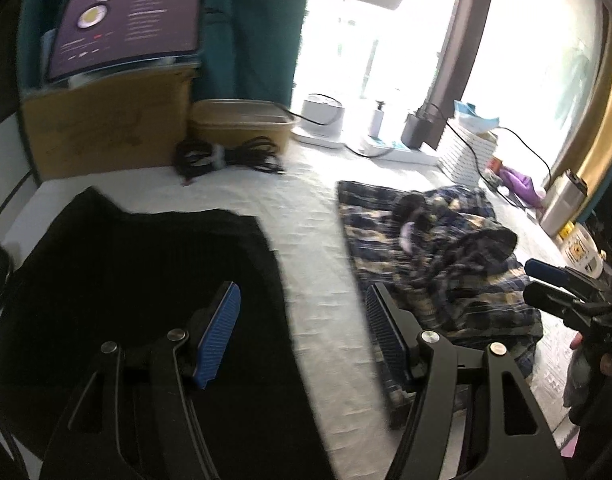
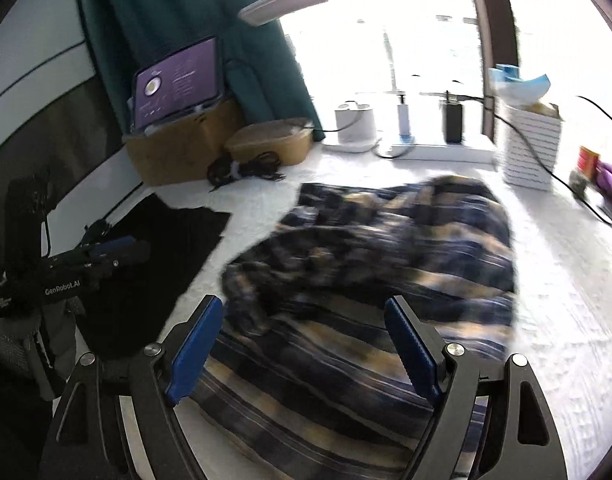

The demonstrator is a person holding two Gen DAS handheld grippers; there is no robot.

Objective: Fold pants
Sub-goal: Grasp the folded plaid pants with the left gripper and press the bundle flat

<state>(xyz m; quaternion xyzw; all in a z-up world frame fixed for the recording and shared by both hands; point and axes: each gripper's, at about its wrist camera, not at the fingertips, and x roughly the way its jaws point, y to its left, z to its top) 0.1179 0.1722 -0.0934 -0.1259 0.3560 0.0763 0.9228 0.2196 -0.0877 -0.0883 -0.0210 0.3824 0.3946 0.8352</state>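
- My left gripper [image 1: 301, 320] is spread wide, nothing between the blue pads; it hovers over the white textured table cover [image 1: 314, 240], left finger above a black garment [image 1: 145, 280], right finger at the near edge of the plaid pants [image 1: 438, 264].
- My right gripper [image 2: 303, 332] is also wide open, holding nothing, both fingers over the near part of the plaid pants [image 2: 386, 256].
- The pants are dark blue and tan check, lying in a crumpled heap on the cover, right of centre; far part bunched up, near part flatter. Frames are motion-blurred, so I can't tell waistband from legs.
- The black garment lies flat to the left of the pants, apart from them, with a strip of bare white cover between.
- In the right wrist view my left gripper [image 2: 121, 250] shows at the left edge, over the black garment.
- In the left wrist view my right gripper [image 1: 546, 284] shows at the right edge, beside the pants.
- Back of table: cardboard box [image 1: 105, 132] with a purple-screen laptop [image 1: 129, 28] on it, tan tub [image 1: 241, 122] just beside it, coiled black cable [image 1: 229, 156] in front.
- Teal curtain [image 2: 177, 40] behind, bright window to the right.
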